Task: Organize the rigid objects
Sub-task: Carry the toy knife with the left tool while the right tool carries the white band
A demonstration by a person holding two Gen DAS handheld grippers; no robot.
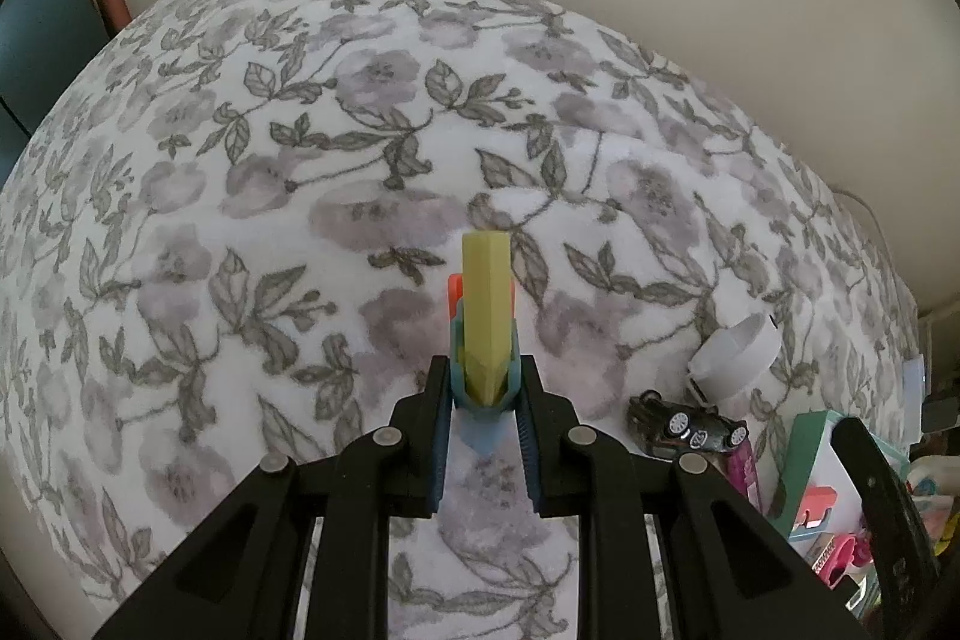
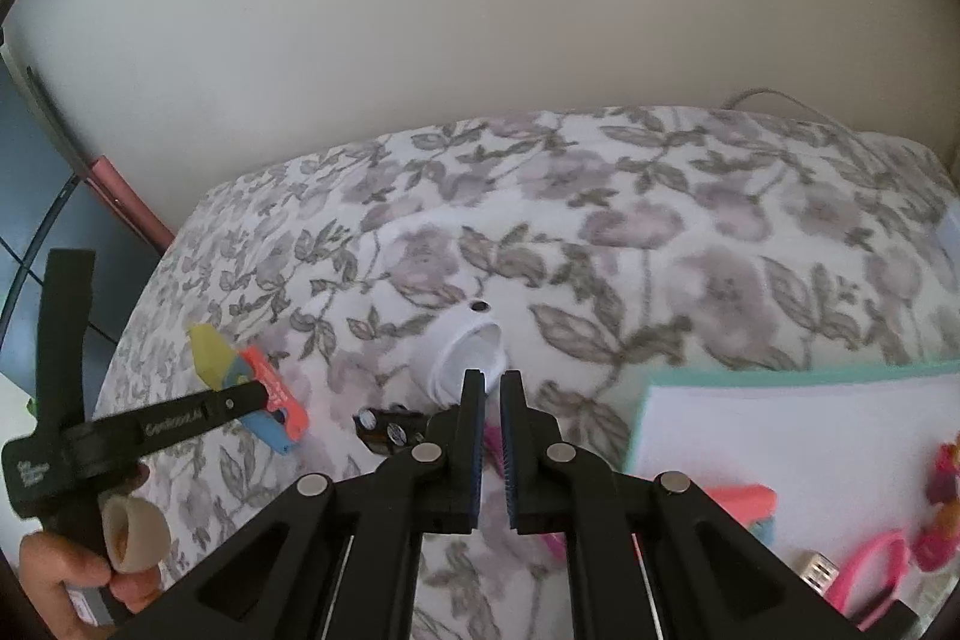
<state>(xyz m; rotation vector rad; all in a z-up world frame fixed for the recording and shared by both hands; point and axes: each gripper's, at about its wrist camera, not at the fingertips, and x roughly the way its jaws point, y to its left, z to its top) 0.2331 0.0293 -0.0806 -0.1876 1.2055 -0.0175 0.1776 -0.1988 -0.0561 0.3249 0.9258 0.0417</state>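
Note:
My left gripper is shut on a small toy with a yellow tip and a blue and orange body, which sticks out forward between the pads above the floral bedspread. In the right wrist view the same toy hangs in the left gripper at the far left, held by a person's hand. My right gripper is shut with nothing in it. It points at a white round pot lying on its side. A black toy car lies just left of the right fingers.
The toy car and white pot lie right of the left gripper. A white box with a teal rim sits at the right, with pink toys and a small die near it. A wall backs the bed.

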